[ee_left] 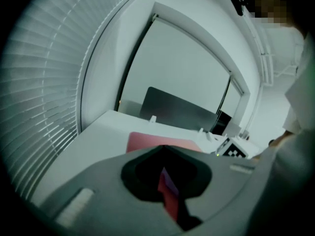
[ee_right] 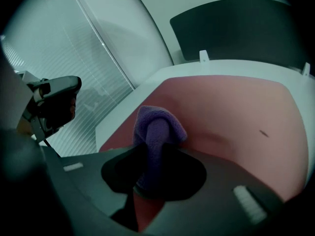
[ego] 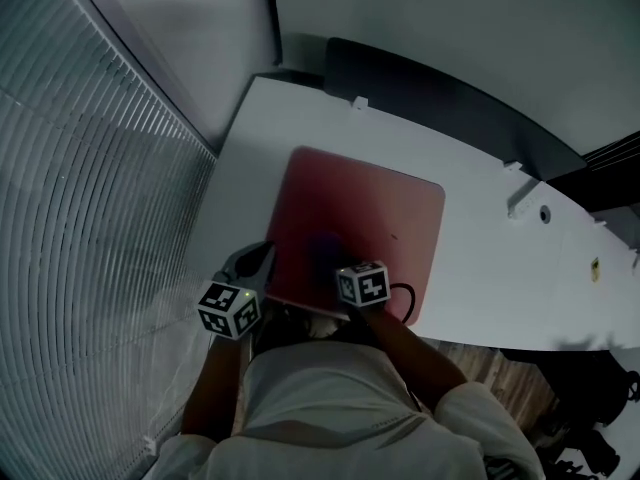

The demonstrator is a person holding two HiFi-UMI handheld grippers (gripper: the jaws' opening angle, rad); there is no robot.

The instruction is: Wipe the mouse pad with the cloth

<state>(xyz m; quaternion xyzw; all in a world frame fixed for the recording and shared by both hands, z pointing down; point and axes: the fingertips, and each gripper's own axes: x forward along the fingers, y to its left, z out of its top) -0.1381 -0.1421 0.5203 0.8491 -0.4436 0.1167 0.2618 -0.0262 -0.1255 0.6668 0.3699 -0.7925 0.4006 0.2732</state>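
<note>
Right tongs (ee_right: pixel 153 156) sit closest, clamped on a folded purple cloth (ee_right: pixel 157 129) that sticks out toward 12 o'clock and presses on the red mouse pad (ego: pixel 385 203). The pad lies flat on the white desk (ego: pixel 490 258), and the cloth meets it near its 6 o'clock edge. Left tongs (ee_left: pixel 165 156) are at the pad's 8 o'clock edge, drawn almost together with a thin red strip of the pad pinched between them. Both forearms reach up from 6 o'clock, the right forearm (ego: pixel 412 356) angled toward 11 o'clock. From the head view the marker cube (ego: pixel 362 283) hides the right tongs' tips, and the cloth is only a dim smudge.
</note>
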